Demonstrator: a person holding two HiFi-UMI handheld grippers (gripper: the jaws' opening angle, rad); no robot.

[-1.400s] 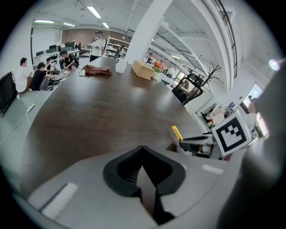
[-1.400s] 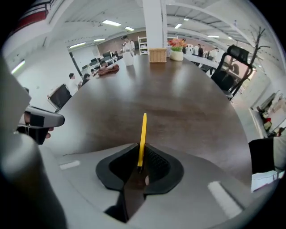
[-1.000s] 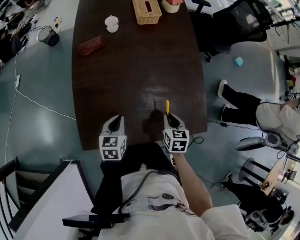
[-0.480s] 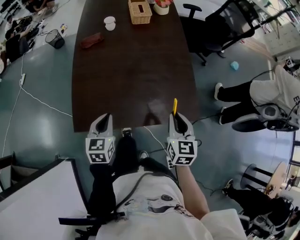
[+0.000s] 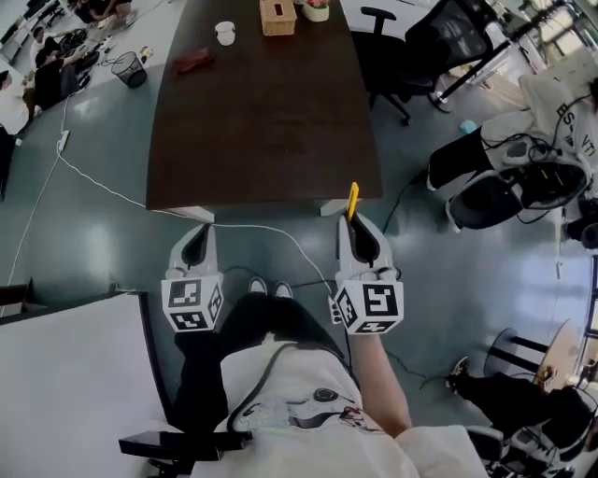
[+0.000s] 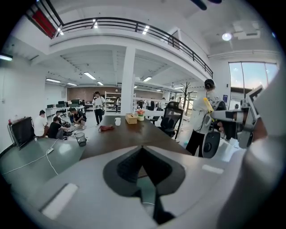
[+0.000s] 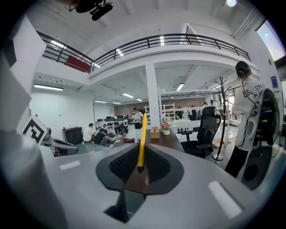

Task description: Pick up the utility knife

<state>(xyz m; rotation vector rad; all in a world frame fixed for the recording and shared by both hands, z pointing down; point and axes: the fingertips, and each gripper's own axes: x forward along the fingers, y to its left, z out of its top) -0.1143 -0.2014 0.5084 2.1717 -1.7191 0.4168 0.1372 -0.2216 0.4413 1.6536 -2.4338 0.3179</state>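
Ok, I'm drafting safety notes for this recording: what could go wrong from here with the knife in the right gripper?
1. The right gripper pinches the utility knife only near one end; the rest sticks out, so it may pivot or drop.
2. A white cable lies on the floor by the person's shoes; a step could snag it.

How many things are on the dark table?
4, all at the far end: a red pouch, a white cup, a wicker box and a flower pot at the picture's edge.
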